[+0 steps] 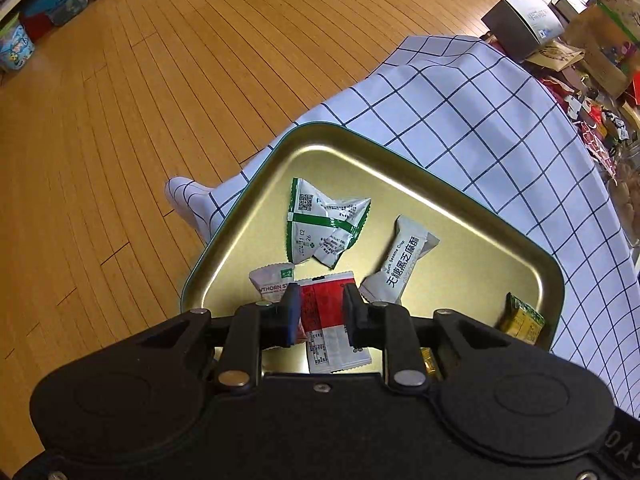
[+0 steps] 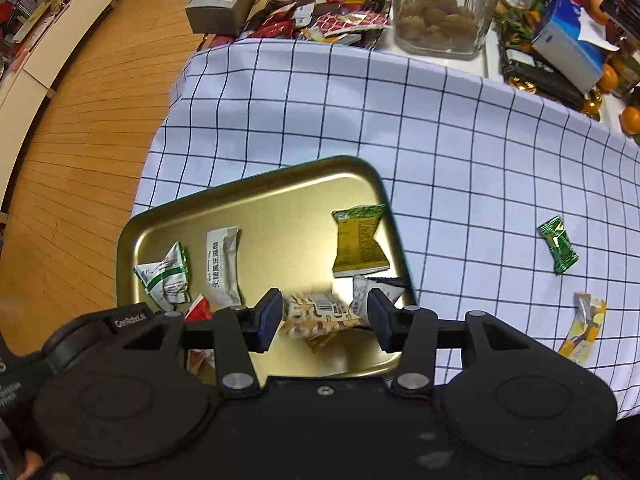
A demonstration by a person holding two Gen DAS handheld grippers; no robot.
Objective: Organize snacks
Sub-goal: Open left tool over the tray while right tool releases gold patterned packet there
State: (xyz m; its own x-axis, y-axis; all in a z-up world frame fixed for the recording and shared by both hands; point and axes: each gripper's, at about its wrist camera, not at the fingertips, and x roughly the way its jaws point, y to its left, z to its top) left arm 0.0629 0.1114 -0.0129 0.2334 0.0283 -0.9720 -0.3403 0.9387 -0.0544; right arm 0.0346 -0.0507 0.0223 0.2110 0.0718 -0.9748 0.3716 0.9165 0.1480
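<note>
**Both grippers over the tray, snacks dropping in**

The gold metal tray [image 2: 256, 196], shallow with rounded corners, sat on the checked cloth covering the table [image 2: 460, 140], collecting crinkly foil and plastic wrappers. The left gripper [image 1: 320, 312] hung above a red-and-white packet [image 1: 326, 320]; its fingers stood partly apart and seemed clear of it, likely a release. The right gripper [image 2: 324, 316] had fingers moderately apart around a blurred tan-patterned packet [image 2: 316, 312], apparently falling free. A green candy [image 2: 557, 245] and a yellow sachet [image 2: 584, 326] lay on the cloth, uncollected.
</note>
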